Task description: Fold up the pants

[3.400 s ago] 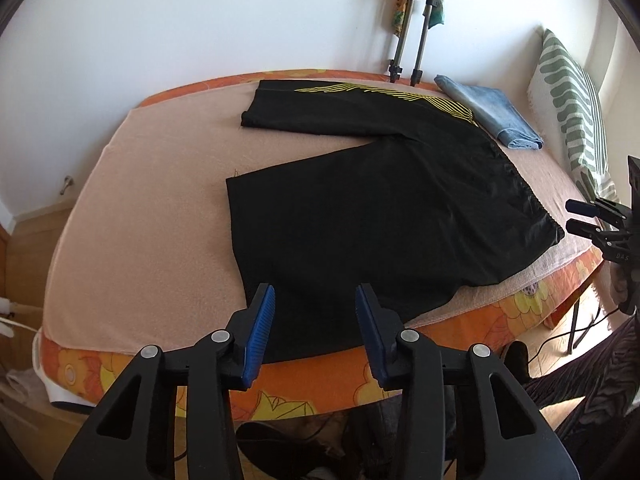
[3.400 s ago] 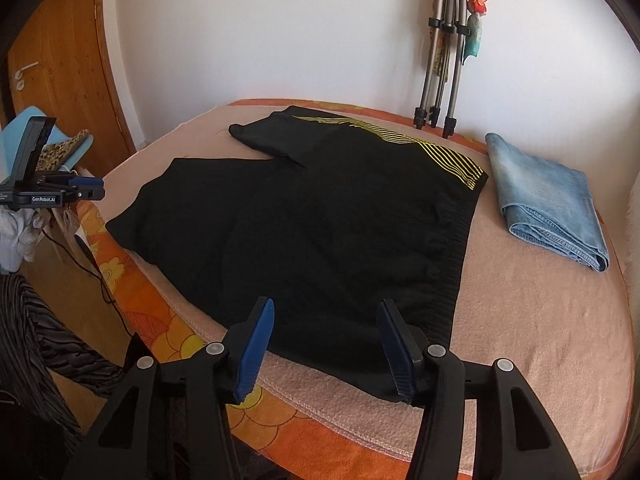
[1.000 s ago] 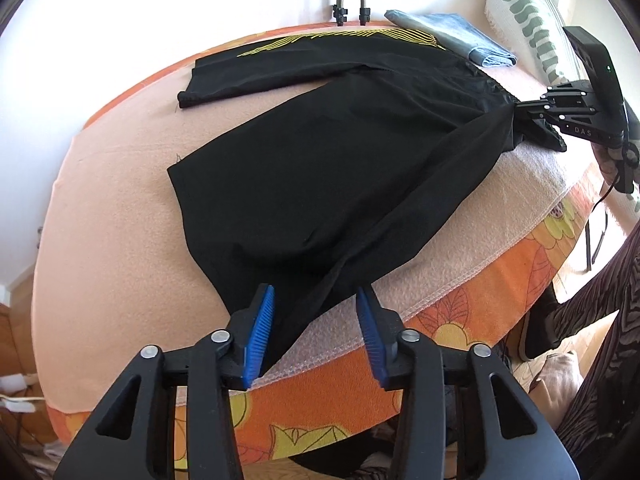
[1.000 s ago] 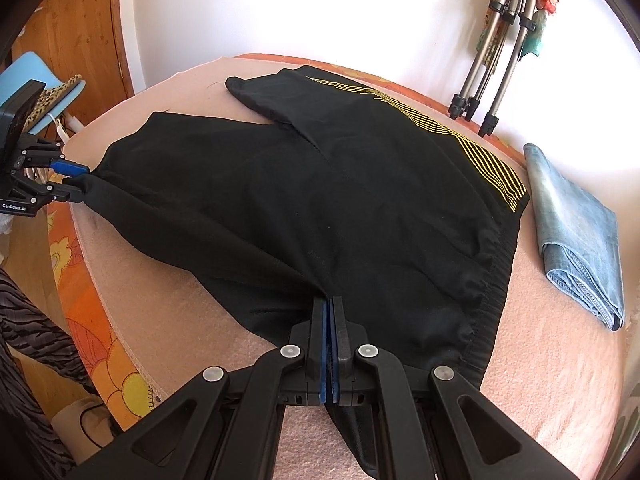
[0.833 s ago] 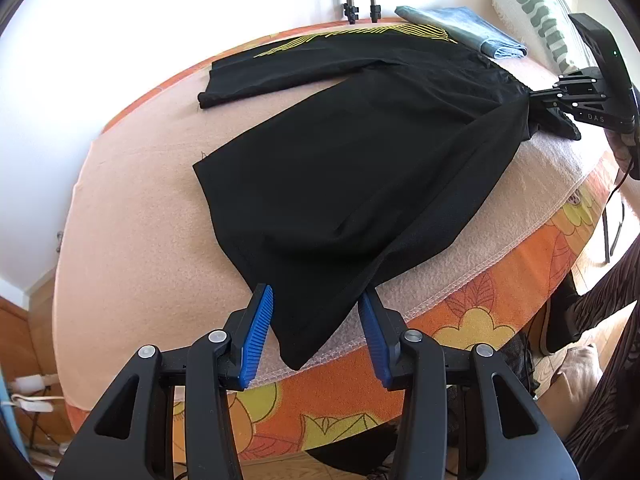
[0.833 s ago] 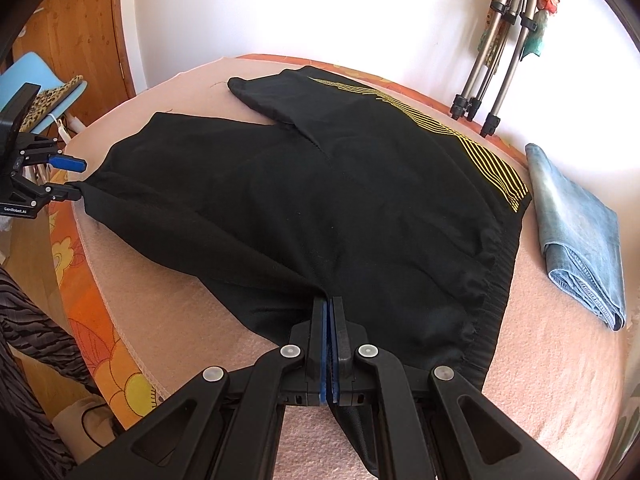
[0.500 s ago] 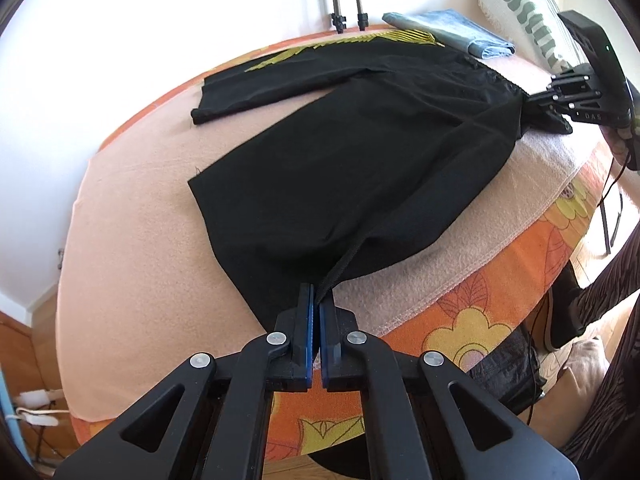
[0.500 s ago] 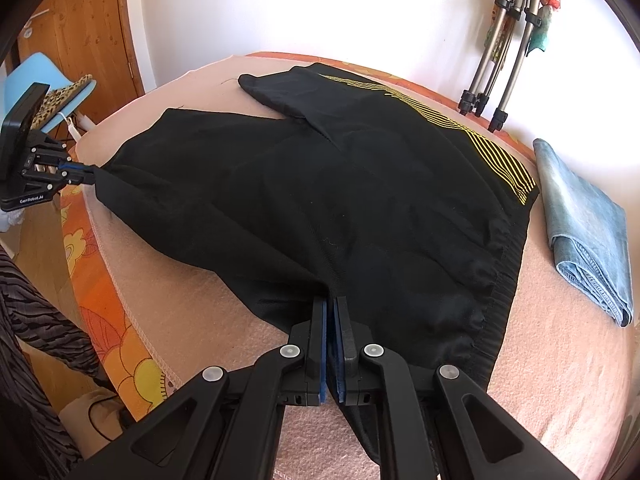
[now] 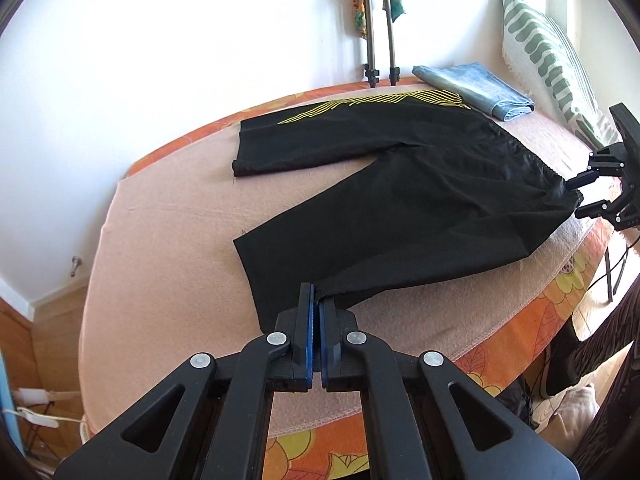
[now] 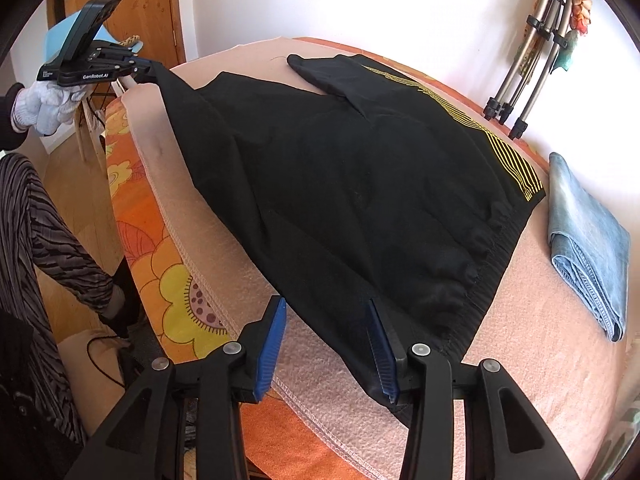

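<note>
bed [image 10: 540,320] w/ peach cover | white wall | black pants [image 9: 420,200] | L tool [image 9: 315,304] clamped on hem

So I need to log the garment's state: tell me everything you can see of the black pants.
The pants are black and matte, with yellow stripes down one side and a gathered elastic waistband. They lie spread on the pink blanket. The left gripper is shut on the near leg's hem, lifting it. The right gripper is open at the waistband.
</note>
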